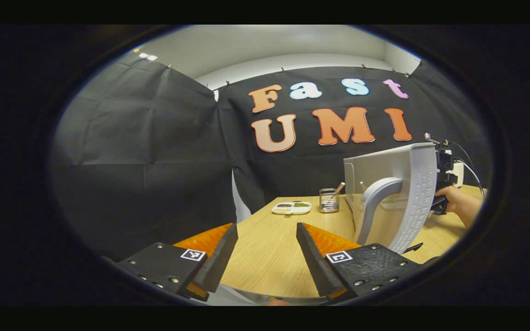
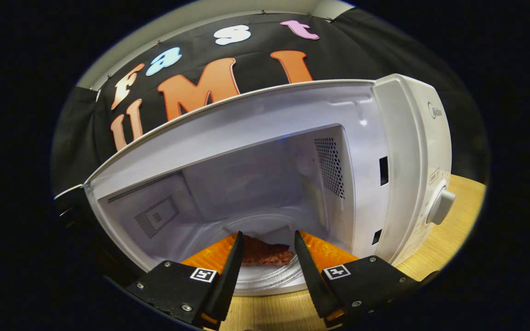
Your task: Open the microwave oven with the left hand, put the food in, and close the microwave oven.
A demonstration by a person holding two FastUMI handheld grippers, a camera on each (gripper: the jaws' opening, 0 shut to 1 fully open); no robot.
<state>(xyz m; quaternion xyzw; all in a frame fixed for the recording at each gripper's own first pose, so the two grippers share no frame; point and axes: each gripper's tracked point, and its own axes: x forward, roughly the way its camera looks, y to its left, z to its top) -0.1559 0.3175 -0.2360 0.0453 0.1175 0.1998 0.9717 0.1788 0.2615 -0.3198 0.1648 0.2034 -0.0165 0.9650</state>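
The white microwave [image 2: 403, 151] stands open, its cavity facing me in the right gripper view. My right gripper [image 2: 268, 234] reaches into the opening, shut on a flat reddish-brown piece of food [image 2: 267, 253] that spans the gap between its fingers, just above the glass turntable [image 2: 269, 278]. In the left gripper view the microwave door [image 1: 414, 193] is swung out edge-on at the right, with its curved handle [image 1: 375, 202] facing me. My left gripper [image 1: 267, 225] is open over the wooden table [image 1: 269, 262], left of the door and apart from it.
A hand [image 1: 460, 207] holds the other gripper behind the door. A white dish of food bits [image 1: 291, 208] and a wire cup with utensils [image 1: 329, 200] sit at the table's far side. The microwave's knob [image 2: 440, 206] sticks out at the right.
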